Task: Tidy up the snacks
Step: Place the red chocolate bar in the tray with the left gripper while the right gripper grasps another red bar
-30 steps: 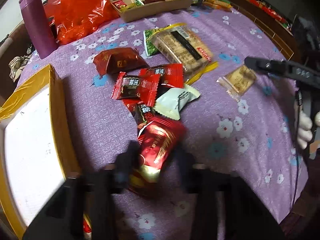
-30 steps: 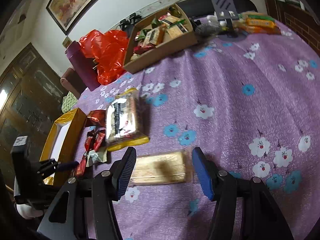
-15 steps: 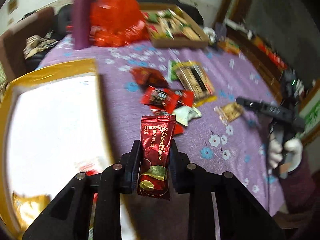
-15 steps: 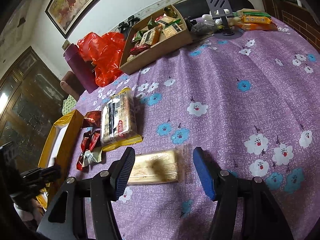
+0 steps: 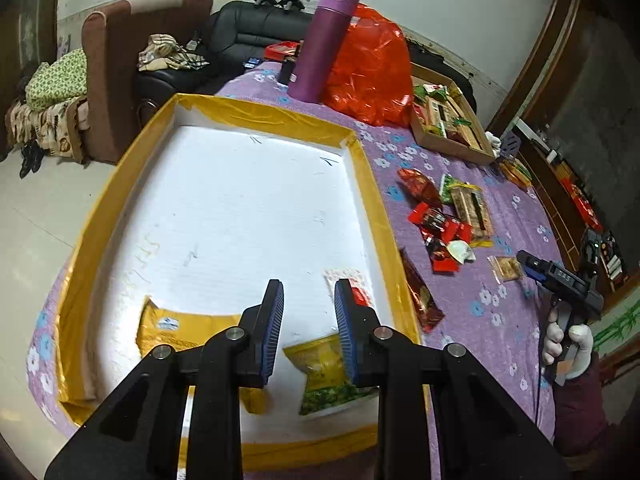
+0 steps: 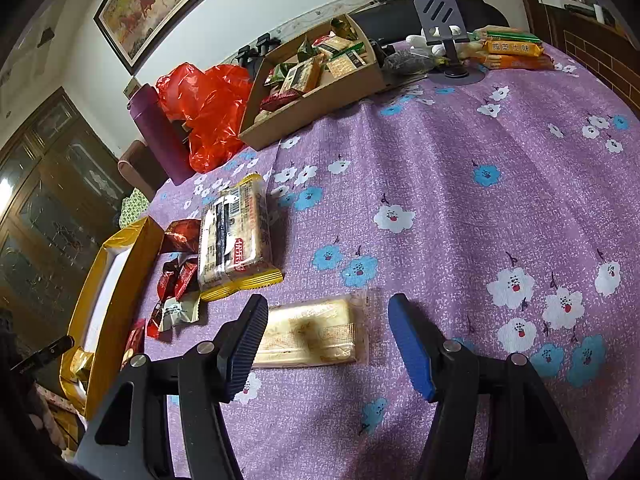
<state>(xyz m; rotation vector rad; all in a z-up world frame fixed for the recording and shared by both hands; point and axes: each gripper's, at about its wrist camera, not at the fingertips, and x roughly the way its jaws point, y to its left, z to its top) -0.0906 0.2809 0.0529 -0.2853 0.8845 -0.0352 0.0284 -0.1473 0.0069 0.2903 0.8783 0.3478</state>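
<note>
Left wrist view: our left gripper (image 5: 308, 300) hangs over the yellow-rimmed tray (image 5: 372, 200), fingers apart and holding nothing; a yellow-green packet (image 5: 328, 376) lies in the tray at lower centre, and the loose snack pile (image 5: 444, 224) is out on the tabletop (image 5: 500, 320) at right of frame. Right wrist view: our right gripper (image 6: 328, 340) has fingers wide apart, straddling the tan wafer packet (image 6: 312, 334) at lower centre. Its long axis runs left-right across the frame, spanning the gap between the fingers, so we'd likely be closing on its ends. Right hand is clearly nearer; tray sits at far left.
</note>
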